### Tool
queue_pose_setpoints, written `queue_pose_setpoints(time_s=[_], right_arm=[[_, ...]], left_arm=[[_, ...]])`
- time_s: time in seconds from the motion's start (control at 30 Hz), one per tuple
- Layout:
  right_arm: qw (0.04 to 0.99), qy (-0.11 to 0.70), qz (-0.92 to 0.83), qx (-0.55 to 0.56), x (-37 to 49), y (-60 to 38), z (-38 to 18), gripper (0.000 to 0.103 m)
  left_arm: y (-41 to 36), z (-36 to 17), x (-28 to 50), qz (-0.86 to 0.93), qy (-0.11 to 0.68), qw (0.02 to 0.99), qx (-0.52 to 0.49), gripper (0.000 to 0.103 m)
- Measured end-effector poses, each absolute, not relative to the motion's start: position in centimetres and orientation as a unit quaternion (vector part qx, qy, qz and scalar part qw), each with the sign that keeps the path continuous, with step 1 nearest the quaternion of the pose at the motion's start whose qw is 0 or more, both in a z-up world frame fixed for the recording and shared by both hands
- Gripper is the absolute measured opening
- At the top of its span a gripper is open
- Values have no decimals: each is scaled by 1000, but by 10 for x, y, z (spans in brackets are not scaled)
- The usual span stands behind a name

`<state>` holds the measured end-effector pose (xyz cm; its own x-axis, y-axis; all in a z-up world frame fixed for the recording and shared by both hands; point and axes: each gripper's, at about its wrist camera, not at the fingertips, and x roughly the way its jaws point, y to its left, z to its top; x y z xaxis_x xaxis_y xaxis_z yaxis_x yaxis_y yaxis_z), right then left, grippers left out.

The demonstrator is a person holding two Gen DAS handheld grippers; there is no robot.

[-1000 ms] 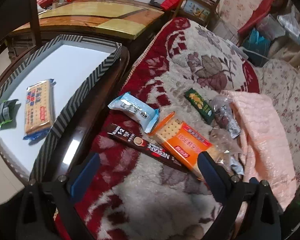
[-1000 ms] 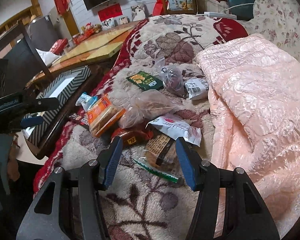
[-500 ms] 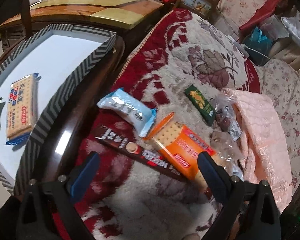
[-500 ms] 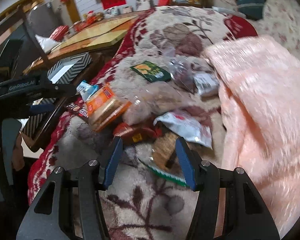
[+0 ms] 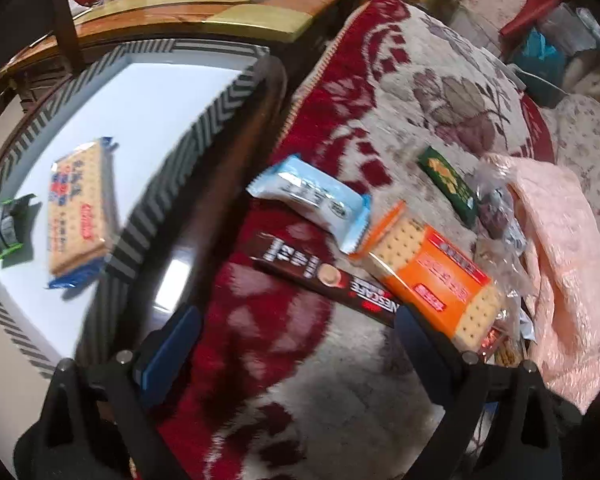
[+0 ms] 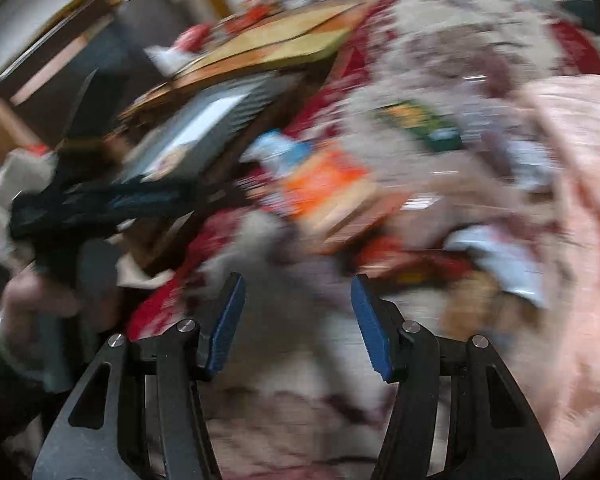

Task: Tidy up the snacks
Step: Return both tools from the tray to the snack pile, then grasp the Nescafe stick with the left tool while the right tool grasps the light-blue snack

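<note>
Snacks lie on a red and cream blanket [image 5: 324, 380]: a brown Nescafe stick [image 5: 324, 280], a light blue packet [image 5: 312, 200], an orange cracker pack [image 5: 432, 272] and a green packet [image 5: 446, 182]. My left gripper [image 5: 296, 332] hangs open just above the blanket, the stick's end near its right finger. A white tray with a striped rim [image 5: 168, 172] holds a cracker pack [image 5: 80, 208] and a small green packet [image 5: 10, 226]. In the badly blurred right wrist view, my right gripper [image 6: 298, 304] stands open over bare blanket, with the orange pack [image 6: 324, 184] ahead of it.
A dark wooden table edge [image 5: 204, 216] runs between tray and blanket. A pink quilt [image 5: 568, 264] lies at the right. A yellow-topped table [image 5: 220, 4] stands behind. In the right wrist view a hand [image 6: 32, 304] holds the left gripper's body at the left.
The right gripper has swung left, away from the wrappers that lay between its fingers, and its view has blurred. The left gripper has dropped a little toward the stick and orange pack.
</note>
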<state>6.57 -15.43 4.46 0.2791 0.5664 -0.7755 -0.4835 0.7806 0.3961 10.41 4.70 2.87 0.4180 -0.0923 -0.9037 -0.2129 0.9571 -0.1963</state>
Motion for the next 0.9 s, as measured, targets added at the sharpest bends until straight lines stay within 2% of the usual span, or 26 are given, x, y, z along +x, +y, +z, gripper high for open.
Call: queue_pose_setpoints(time_s=[0.13,0.23,0.33,0.43,0.6,0.77,0.9], right_arm=[[750,539,380,46,83,-127,27,55],[780,523,343,1,104,-121,24,55],[805,511,300,1,133,-132,29,55],[786,517,338,18,147,-128,30,55],[746,547,379,11,139,-105,9,56],[710,534,455,65,97,-99,31,57],[736,528,417,66,74,-116,39,57]], left_arm=[[53,34,106,47,536,833,-132,99],[61,33,106,50,538,829,-144,99],[63,31,106,52,541,826,-148,99],[64,29,106,53,544,824,-149,99],[69,29,107,55,547,819,-166,99],[64,27,104,48,552,817,-163,99],[51,21,104,40,555,816,-157,99]])
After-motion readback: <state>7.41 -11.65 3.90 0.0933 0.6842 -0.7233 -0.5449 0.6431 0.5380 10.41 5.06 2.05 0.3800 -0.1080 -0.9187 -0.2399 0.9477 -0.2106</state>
